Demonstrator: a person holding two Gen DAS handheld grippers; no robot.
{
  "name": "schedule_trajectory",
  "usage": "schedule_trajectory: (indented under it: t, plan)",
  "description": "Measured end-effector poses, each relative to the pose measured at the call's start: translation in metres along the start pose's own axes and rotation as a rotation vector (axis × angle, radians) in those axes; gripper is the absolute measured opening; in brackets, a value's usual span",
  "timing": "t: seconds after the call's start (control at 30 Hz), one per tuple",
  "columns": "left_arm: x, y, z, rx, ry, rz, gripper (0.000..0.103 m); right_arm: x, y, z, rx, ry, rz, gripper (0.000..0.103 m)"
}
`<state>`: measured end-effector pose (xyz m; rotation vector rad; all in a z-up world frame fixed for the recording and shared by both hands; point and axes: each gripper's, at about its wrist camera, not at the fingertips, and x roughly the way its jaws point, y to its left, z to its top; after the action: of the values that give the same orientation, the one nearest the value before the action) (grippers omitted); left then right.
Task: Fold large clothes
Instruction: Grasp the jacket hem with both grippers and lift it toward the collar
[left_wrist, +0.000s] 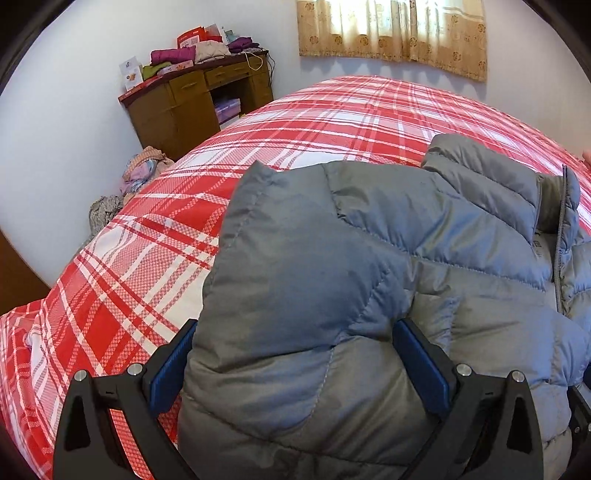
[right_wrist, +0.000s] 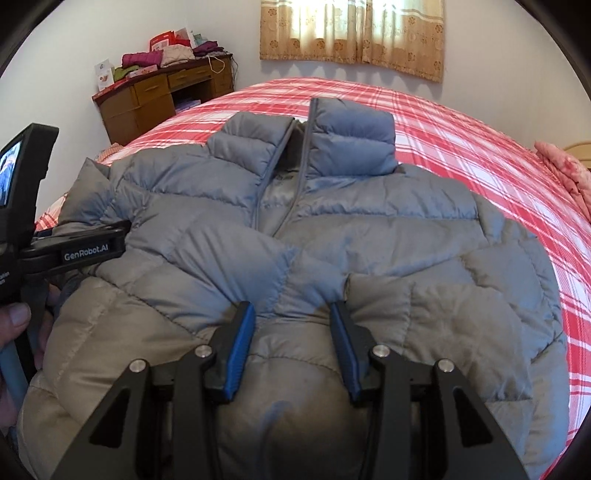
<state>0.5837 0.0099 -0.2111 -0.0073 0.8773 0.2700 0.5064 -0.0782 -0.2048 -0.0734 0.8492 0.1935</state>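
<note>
I've got the grey puffer jacket lying front-up on the red plaid bed, collar toward the far wall and the zip partly open at the neck. My left gripper has a fat fold of the jacket's sleeve or side panel bunched between its blue pads, and the fabric fills the gap from pad to pad, so I call that a pinch on the jacket. My right gripper is down at the hem, jaws part-way apart with a hump of quilted fabric rising between them; both pads sit against that hump, so I read it as a grip too, though a soft one. From the right wrist view I can see the left tool out at the jacket's left edge, a hand wrapped round its handle.

So this looks like the first fold under way: left side being carried in over the chest. Next I'd want to bring that panel across toward the zip line, lay it flat, keep the hem edge aligned and not drag the whole jacket along the slippery cover. The desk piled with clothes stays well clear
</note>
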Motion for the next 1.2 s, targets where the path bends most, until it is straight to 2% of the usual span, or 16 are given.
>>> schedule_trajectory:
  t: [0.43, 0.5, 0.57, 0.63, 0.67, 0.77, 0.9, 0.93, 1.0, 1.1, 1.17, 1.2]
  plan:
    - [-0.002, -0.007, 0.000, 0.040, -0.018, 0.048, 0.102, 0.001, 0.007, 0.000, -0.003, -0.005, -0.011, 0.047]
    - [-0.001, -0.004, 0.002, 0.038, -0.006, 0.030, 0.102, 0.000, 0.005, 0.000, 0.002, -0.001, -0.002, 0.047]
    - [-0.003, 0.005, 0.007, 0.015, 0.021, -0.015, 0.102, -0.002, -0.003, 0.006, 0.019, 0.034, 0.053, 0.054]
    - [-0.014, 0.018, 0.015, -0.021, -0.008, -0.023, 0.102, -0.012, -0.012, 0.019, 0.034, 0.063, 0.109, 0.085]
    - [-0.019, 0.021, 0.020, -0.026, -0.037, -0.016, 0.102, -0.019, -0.017, 0.026, 0.044, 0.045, 0.117, 0.089]
    - [-0.027, 0.031, 0.040, -0.052, -0.098, 0.002, 0.102, -0.032, -0.038, 0.061, 0.072, -0.007, 0.095, 0.091]
    - [-0.009, 0.034, 0.061, -0.091, -0.070, -0.019, 0.102, -0.021, -0.088, 0.122, 0.257, -0.063, 0.030, 0.093]
    - [0.000, 0.031, 0.062, -0.087, -0.048, -0.009, 0.102, -0.011, -0.100, 0.138, 0.322, -0.055, 0.021, 0.098]
    - [0.013, 0.022, 0.057, -0.066, -0.012, -0.004, 0.102, 0.012, -0.117, 0.161, 0.418, -0.010, 0.022, 0.098]
    - [0.022, 0.017, 0.038, -0.054, -0.008, -0.005, 0.102, 0.048, -0.122, 0.180, 0.447, 0.081, 0.018, 0.098]
    - [0.020, 0.012, 0.036, -0.032, -0.017, -0.004, 0.102, 0.069, -0.121, 0.181, 0.439, 0.131, 0.013, 0.098]
    - [0.019, 0.010, 0.036, -0.017, -0.020, -0.010, 0.102, 0.077, -0.121, 0.179, 0.425, 0.158, 0.012, 0.095]
